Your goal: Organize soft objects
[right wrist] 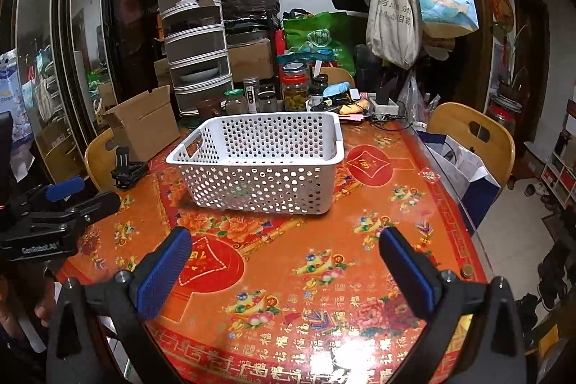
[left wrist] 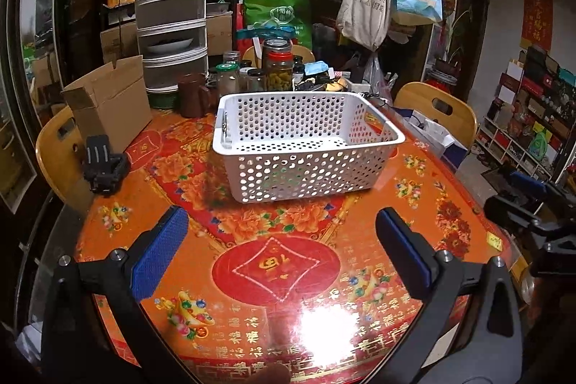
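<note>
Left wrist view: left gripper (left wrist: 280, 225) and right gripper (right wrist: 284, 245) gape wide before the white basket (left wrist: 306, 175).

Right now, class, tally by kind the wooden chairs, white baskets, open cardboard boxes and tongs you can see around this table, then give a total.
Wooden chairs: 3
White baskets: 1
Cardboard boxes: 1
Tongs: 2, left and right, both open
Total: 7

Dim room; overhead glare on glossy tablecloth (left wrist: 324, 322); fisheye-warped, dark edges.
</note>
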The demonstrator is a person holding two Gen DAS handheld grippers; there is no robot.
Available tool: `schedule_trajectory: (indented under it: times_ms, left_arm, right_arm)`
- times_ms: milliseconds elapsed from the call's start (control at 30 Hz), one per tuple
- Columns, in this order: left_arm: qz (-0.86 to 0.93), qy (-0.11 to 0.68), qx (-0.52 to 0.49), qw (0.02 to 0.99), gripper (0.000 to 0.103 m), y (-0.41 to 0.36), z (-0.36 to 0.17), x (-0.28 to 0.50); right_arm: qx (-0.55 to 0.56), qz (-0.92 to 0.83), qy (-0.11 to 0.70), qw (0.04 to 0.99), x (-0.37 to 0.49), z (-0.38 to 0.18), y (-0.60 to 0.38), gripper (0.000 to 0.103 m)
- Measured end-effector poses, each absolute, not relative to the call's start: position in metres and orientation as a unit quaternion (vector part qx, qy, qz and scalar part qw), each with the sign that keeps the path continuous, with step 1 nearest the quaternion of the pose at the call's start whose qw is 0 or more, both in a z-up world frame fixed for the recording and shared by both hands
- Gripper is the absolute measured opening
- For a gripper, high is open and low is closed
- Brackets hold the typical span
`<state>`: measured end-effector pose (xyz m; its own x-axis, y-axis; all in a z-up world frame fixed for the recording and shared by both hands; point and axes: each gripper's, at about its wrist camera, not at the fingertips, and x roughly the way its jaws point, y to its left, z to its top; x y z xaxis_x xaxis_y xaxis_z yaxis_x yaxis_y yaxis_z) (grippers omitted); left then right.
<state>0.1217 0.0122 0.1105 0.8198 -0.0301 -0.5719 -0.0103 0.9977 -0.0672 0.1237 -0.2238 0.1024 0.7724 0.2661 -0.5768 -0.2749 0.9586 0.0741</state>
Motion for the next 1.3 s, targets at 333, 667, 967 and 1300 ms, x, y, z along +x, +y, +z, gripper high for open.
schedule_trajectory:
  times_ms: [333, 667, 967, 1300]
  left_arm:
    - [-0.006, 0.304, -0.031, 0.952, 0.103, 0.010, 0.117, 0.131]
    - [-0.011, 0.314, -0.027, 0.949, 0.103, 0.008, 0.108, 0.141]
    - [-0.012, 0.316, -0.026, 0.948, 0.103, 0.009, 0.106, 0.143]
    - [-0.013, 0.316, -0.026, 0.948, 0.103, 0.009, 0.103, 0.143]
  right_arm:
    - [-0.014, 0.152, 0.309, 0.939, 0.131, 0.100, -0.219, 0.103]
    - [-0.010, 0.152, 0.311, 0.938, 0.133, 0.099, -0.220, 0.103]
    - [-0.010, 0.157, 0.311, 0.938, 0.133, 0.097, -0.221, 0.103]
    - [-0.009, 0.159, 0.309, 0.938, 0.132, 0.098, -0.221, 0.103]
